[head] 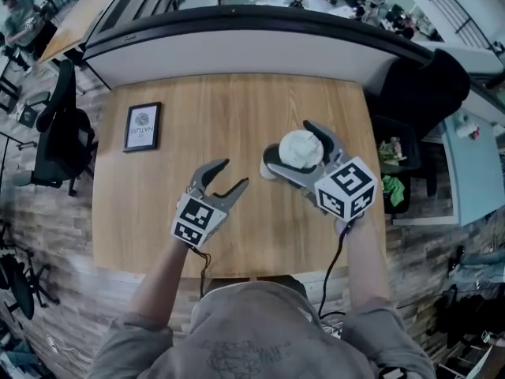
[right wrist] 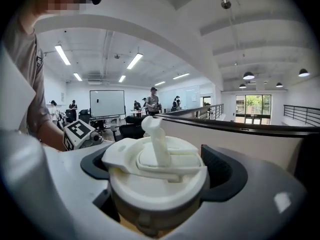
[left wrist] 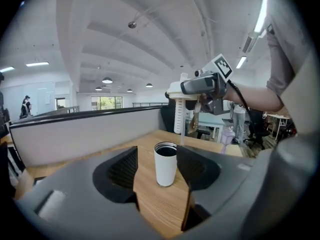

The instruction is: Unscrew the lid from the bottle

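Observation:
The white bottle [left wrist: 166, 165] stands upright and open-topped on the wooden table [head: 237, 109]. Its white flip-spout lid [right wrist: 156, 166] is off the bottle and sits between the pads of my right gripper [head: 296, 150], which is shut on it and held in the air. In the head view the lid [head: 300, 148] covers most of the bottle; only a pale sliver of it [head: 267, 171] shows below. My left gripper [head: 226, 181] hangs open to the left of the bottle, with nothing between its fingers. The left gripper view shows the right gripper [left wrist: 202, 86] above and behind the bottle.
A small framed sign [head: 143, 126] lies at the table's left side. A low partition [head: 237, 42] runs along the far edge. A black office chair [head: 63, 136] stands left of the table, and dark seating [head: 418, 93] is at the right.

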Available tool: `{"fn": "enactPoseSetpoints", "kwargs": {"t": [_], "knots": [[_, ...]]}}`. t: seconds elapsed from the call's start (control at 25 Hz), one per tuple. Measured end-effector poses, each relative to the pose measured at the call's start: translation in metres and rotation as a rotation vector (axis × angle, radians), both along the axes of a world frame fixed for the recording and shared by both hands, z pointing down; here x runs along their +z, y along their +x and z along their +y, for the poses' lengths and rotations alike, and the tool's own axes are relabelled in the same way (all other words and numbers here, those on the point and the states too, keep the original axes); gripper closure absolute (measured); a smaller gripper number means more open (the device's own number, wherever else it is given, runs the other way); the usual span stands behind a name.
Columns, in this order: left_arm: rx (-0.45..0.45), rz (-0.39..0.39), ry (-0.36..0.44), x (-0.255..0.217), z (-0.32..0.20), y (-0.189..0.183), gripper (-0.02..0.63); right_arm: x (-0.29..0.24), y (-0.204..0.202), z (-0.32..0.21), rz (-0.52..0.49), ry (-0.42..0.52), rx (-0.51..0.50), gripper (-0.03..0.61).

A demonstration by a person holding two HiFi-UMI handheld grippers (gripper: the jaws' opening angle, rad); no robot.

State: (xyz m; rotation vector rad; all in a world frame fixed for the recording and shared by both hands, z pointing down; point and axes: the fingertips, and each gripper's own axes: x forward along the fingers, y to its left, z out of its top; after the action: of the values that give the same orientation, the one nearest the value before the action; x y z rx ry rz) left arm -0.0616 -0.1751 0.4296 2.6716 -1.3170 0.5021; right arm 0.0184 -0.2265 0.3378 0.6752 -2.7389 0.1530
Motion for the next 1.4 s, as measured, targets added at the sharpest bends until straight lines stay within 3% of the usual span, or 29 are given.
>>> {"fn": "enactPoseSetpoints", "kwargs": {"t": [0.16, 0.32, 0.52, 0.68, 1.0, 1.24, 1.4], "knots": [[-0.066, -0.047, 0.032, -0.028, 0.01, -0.021, 0.407, -0.034, 0.007, 0.017, -0.041, 0.036, 0.055, 0.051], [-0.112, -0.044, 0.055, -0.055, 0.024, -0.034, 0.448, -0.059, 0.013, 0.041, -0.07, 0.067, 0.083, 0.051], [-0.13, -0.051, 0.094, -0.085, 0.04, -0.04, 0.456, -0.078, 0.024, 0.063, -0.114, 0.07, 0.138, 0.051], [-0.138, -0.035, 0.12, -0.103, 0.053, -0.041, 0.464, -0.078, 0.035, 0.075, -0.127, 0.045, 0.185, 0.051], [-0.124, -0.038, 0.139, -0.11, 0.075, -0.048, 0.548, -0.061, 0.041, 0.098, -0.165, -0.056, 0.228, 0.051], [-0.097, -0.037, 0.121, -0.106, 0.093, -0.035, 0.567, -0.043, 0.044, 0.106, -0.075, -0.031, 0.298, 0.051], [-0.088, -0.039, 0.126, -0.11, 0.093, -0.026, 0.601, -0.038, 0.038, 0.109, -0.093, -0.054, 0.281, 0.051]]}}
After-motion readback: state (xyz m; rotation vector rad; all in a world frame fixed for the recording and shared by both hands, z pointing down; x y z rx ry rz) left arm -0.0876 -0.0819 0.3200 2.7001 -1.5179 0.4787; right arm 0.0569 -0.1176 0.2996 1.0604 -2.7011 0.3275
